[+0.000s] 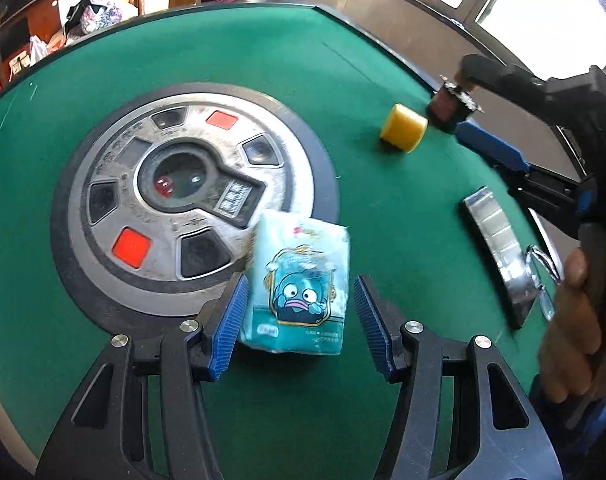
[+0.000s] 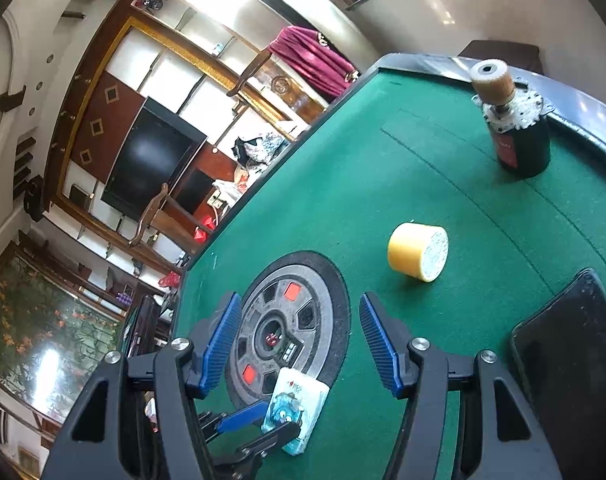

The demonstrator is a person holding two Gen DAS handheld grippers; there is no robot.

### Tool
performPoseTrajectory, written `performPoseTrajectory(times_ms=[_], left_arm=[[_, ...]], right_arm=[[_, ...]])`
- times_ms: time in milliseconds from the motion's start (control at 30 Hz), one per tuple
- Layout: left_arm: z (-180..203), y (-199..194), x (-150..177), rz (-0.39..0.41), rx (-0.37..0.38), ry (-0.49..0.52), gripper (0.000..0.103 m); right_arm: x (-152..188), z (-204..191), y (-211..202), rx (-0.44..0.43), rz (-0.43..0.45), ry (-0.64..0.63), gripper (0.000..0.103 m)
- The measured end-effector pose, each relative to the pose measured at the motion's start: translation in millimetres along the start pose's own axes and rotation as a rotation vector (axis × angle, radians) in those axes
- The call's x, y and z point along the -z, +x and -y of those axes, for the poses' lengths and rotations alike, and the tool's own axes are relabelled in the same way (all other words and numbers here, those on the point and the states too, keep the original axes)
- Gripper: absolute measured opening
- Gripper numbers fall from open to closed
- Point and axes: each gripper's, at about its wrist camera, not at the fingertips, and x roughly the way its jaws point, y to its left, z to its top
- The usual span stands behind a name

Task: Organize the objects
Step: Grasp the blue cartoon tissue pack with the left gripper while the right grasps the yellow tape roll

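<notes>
A pale blue tissue pack (image 1: 299, 288) with a cartoon fish lies on the green table, partly over the round centre panel (image 1: 183, 196). My left gripper (image 1: 301, 322) is open with its blue pads either side of the pack, not touching it. The pack also shows in the right wrist view (image 2: 295, 412). My right gripper (image 2: 301, 344) is open and empty above the table; in the left wrist view it hangs at the far right (image 1: 475, 100) near a dark bottle (image 1: 449, 106). A yellow cylinder (image 1: 403, 128) lies on its side; it also shows in the right wrist view (image 2: 419, 252).
The dark bottle with a cork top (image 2: 515, 128) stands near the table's far edge. A black phone (image 2: 571, 344) lies at the right. A silver blister strip (image 1: 499, 252) and a key ring (image 1: 543, 264) lie by the right rim. Shelves and a television (image 2: 151, 164) stand beyond.
</notes>
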Motion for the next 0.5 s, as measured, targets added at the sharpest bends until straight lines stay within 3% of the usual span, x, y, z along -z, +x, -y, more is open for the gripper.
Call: performPoseTrajectory(times_ms=[167, 200, 333, 400, 500], left_arm=[[22.4, 16.2, 4.4, -0.052, -0.148, 0.100, 0.055], [26.7, 21.4, 4.0, -0.052, -0.167, 0.102, 0.060], [33.4, 31.9, 3.6, 0.013, -0.273, 0.041, 0.063], [32.7, 28.8, 9.2, 0.058, -0.291, -0.003, 0.051], [24.2, 21.8, 20.1, 0.098, -0.295, -0.046, 0.050]], right_arm=[[-7.3, 5.6, -5.4, 0.033, 0.036, 0.005, 0.062], [-9.4, 4.9, -7.2, 0.051, 0.049, -0.002, 0.062], [-18.3, 7.8, -12.3, 0.149, 0.102, -0.045, 0.063], [-25.0, 14.0, -9.9, 0.210, 0.110, -0.062, 0.065], [-28.8, 19.6, -2.4, 0.271, 0.102, -0.082, 0.065]])
